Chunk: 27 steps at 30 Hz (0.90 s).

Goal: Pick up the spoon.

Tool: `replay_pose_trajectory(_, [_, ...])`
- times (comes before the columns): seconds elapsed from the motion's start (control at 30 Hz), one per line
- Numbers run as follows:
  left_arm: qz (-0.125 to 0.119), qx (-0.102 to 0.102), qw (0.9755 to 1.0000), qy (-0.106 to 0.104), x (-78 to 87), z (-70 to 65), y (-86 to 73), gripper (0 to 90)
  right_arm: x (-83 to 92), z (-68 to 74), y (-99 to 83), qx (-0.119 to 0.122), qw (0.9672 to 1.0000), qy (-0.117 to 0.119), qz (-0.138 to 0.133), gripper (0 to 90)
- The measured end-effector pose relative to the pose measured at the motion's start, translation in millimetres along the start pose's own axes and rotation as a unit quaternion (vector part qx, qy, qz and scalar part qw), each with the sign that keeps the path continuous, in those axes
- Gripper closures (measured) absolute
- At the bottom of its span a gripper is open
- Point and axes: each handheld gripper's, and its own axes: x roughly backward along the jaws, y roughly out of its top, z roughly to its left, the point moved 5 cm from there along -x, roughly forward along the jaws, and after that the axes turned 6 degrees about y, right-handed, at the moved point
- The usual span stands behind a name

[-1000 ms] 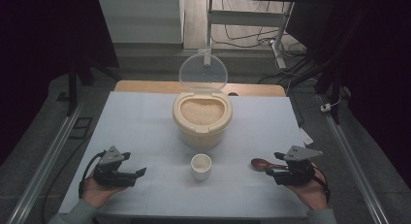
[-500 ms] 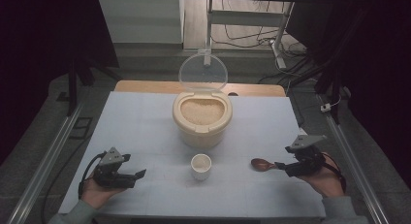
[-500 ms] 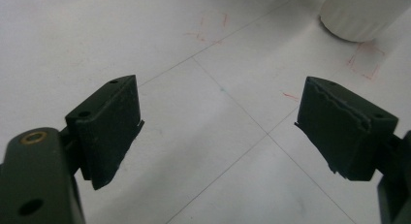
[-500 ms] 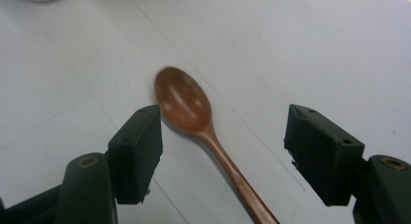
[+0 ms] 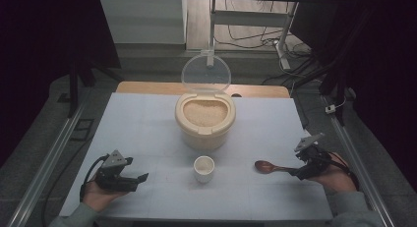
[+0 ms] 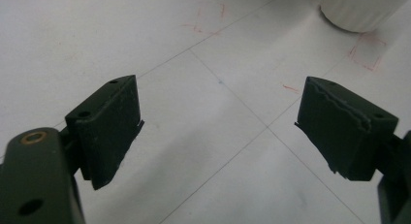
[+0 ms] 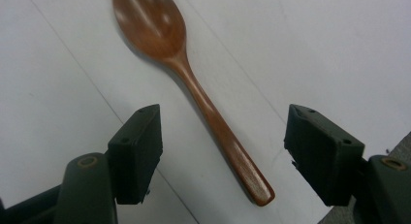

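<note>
Right gripper [image 7: 223,151] jaws apart astride the spoon [image 7: 189,83] handle; closing off-centre could skid it; left gripper [image 6: 218,132] jaws apart, empty

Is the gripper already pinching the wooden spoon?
No, the right gripper has its jaws wide apart on either side of the wooden spoon, touching nothing.

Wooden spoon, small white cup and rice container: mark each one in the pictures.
Wooden spoon [image 7: 194,88]: right gripper view, on the neck of its handle.
Small white cup [image 5: 204,174]: high view, on its front wall.
Rice container [image 5: 204,136]: high view, on its cream front wall.
</note>
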Motion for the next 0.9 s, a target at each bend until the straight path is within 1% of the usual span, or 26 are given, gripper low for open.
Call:
replay_pose_trajectory(0.03, [0.000, 0.000, 1.0000, 0.000, -0.1, -0.3, 0.0, 15.7, -2.6, -1.6, -1.0, 0.002, 1.0000, 0.000, 0.002, 30.0])
replay_pose_trajectory(0.1, [0.001, -0.001, 1.0000, -0.001, -0.6, -0.7, -0.1, 15.7, -6.7, -2.1, -3.2, 0.001, 0.9999, 0.010, 0.012, 31.1])
replay_pose_trajectory(0.13, [0.001, -0.001, 1.0000, -0.001, -0.6, -0.7, -0.1, 15.7, -8.8, -3.9, -3.9, 0.009, 0.9998, 0.008, 0.016, 31.8])
replay_pose_trajectory(0.17, [0.002, -0.001, 1.0000, -0.001, -0.8, -0.7, -0.3, 15.7, -10.4, -3.5, -4.9, 0.005, 0.9997, 0.013, 0.021, 32.2])
replay_pose_trajectory(0.2, [0.003, -0.001, 1.0000, -0.002, -1.4, -1.0, -0.5, 15.7, -12.2, -4.0, -5.4, 0.006, 0.9996, 0.015, 0.022, 32.6])
replay_pose_trajectory(0.3, [0.005, -0.003, 1.0000, -0.002, -1.9, -1.3, -0.7, 15.6, -16.7, -5.1, -6.9, 0.006, 0.9994, 0.019, 0.027, 33.1])
replay_pose_trajectory(0.33, [0.005, -0.003, 1.0000, -0.002, -1.9, -1.3, -0.7, 15.6, -18.1, -6.0, -7.5, 0.008, 0.9994, 0.017, 0.031, 33.1])
replay_pose_trajectory(0.43, [0.006, -0.003, 1.0000, -0.001, -2.3, -1.4, -1.0, 15.6, -22.0, -8.7, -9.7, 0.008, 0.9990, 0.020, 0.039, 35.2])
replay_pose_trajectory(0.57, [0.008, -0.003, 1.0000, -0.001, -3.0, -0.7, -1.7, 15.3, -25.1, -11.6, -11.4, 0.012, 0.9989, 0.021, 0.041, 39.8])
replay_pose_trajectory(0.6, [0.008, -0.003, 1.0000, -0.001, -3.0, -0.7, -1.7, 15.3, -25.9, -11.8, -11.8, 0.015, 0.9988, 0.022, 0.042, 42.6])
replay_pose_trajectory(0.73, [0.009, -0.002, 1.0000, -0.001, -3.3, -0.6, -2.1, 15.2, -30.0, -11.5, -12.0, 0.024, 0.9979, 0.033, 0.050, 48.6])
replay_pose_trajectory(0.8, [0.009, -0.001, 1.0000, -0.001, -3.4, -0.7, -3.1, 15.2, -31.7, -11.2, -10.9, 0.028, 0.9976, 0.034, 0.053, 49.8])
replay_pose_trajectory(0.9, [0.011, 0.000, 0.9999, -0.004, -4.1, -0.9, -4.1, 15.1, -32.5, -9.6, -8.7, 0.040, 0.9968, 0.042, 0.055, 57.9])
